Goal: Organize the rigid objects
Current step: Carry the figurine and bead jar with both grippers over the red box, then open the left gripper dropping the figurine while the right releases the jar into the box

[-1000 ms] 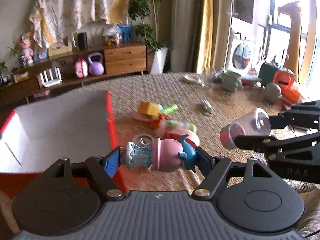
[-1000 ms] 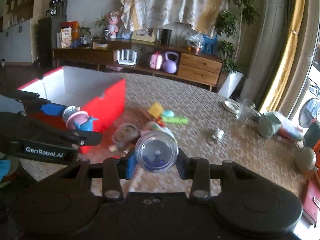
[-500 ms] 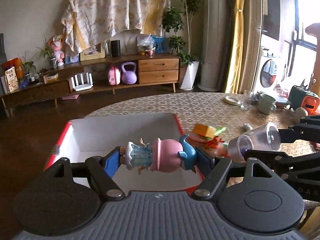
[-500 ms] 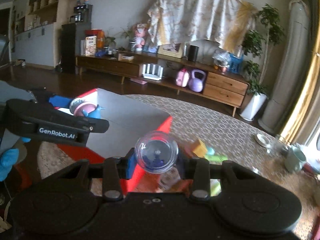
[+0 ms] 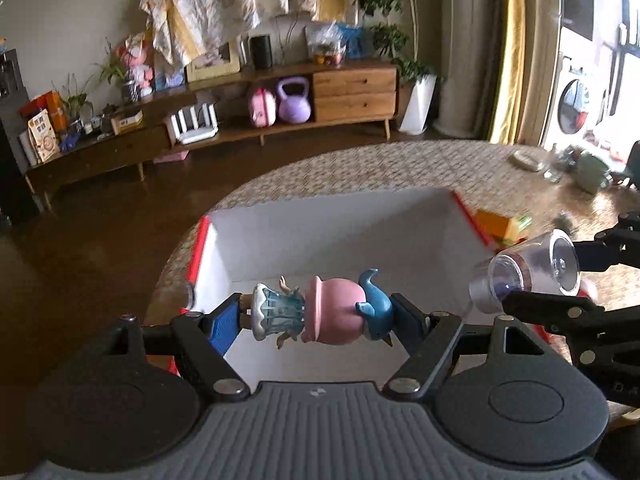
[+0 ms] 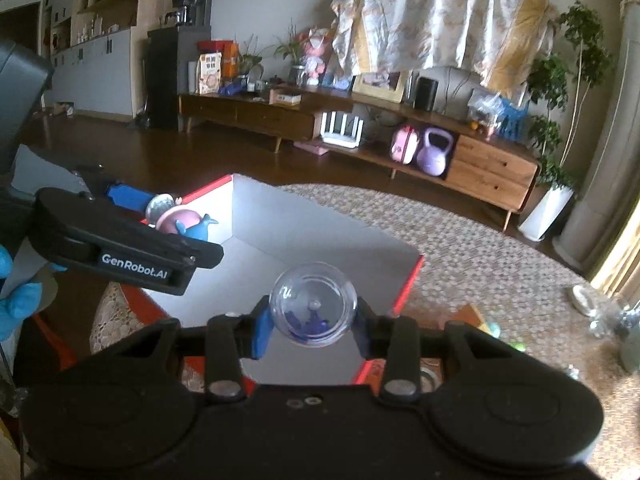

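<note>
My left gripper point(image 5: 316, 316) is shut on a toy figurine point(image 5: 320, 312) with a pale blue skirt, a pink pot body and a blue whale tail, held sideways over the red box point(image 5: 202, 240) with its white inside. In the right wrist view that figurine point(image 6: 180, 218) hangs at the box's left rim. My right gripper point(image 6: 313, 322) is shut on a clear plastic cup point(image 6: 313, 305) with purple bits inside, above the red box point(image 6: 414, 276). The same cup point(image 5: 524, 270) shows at the right of the left wrist view, beside the box's right wall.
The box sits on a round table with a woven cloth point(image 6: 460, 236). Loose toys, an orange block point(image 5: 494, 222) among them, lie right of the box. Cups and dishes point(image 5: 592, 166) stand at the far right. A wooden sideboard point(image 6: 400, 128) runs along the wall beyond bare floor.
Both grippers have swung left from the toy pile to above the red box, each keeping its grip. The box now fills the middle of both views.
</note>
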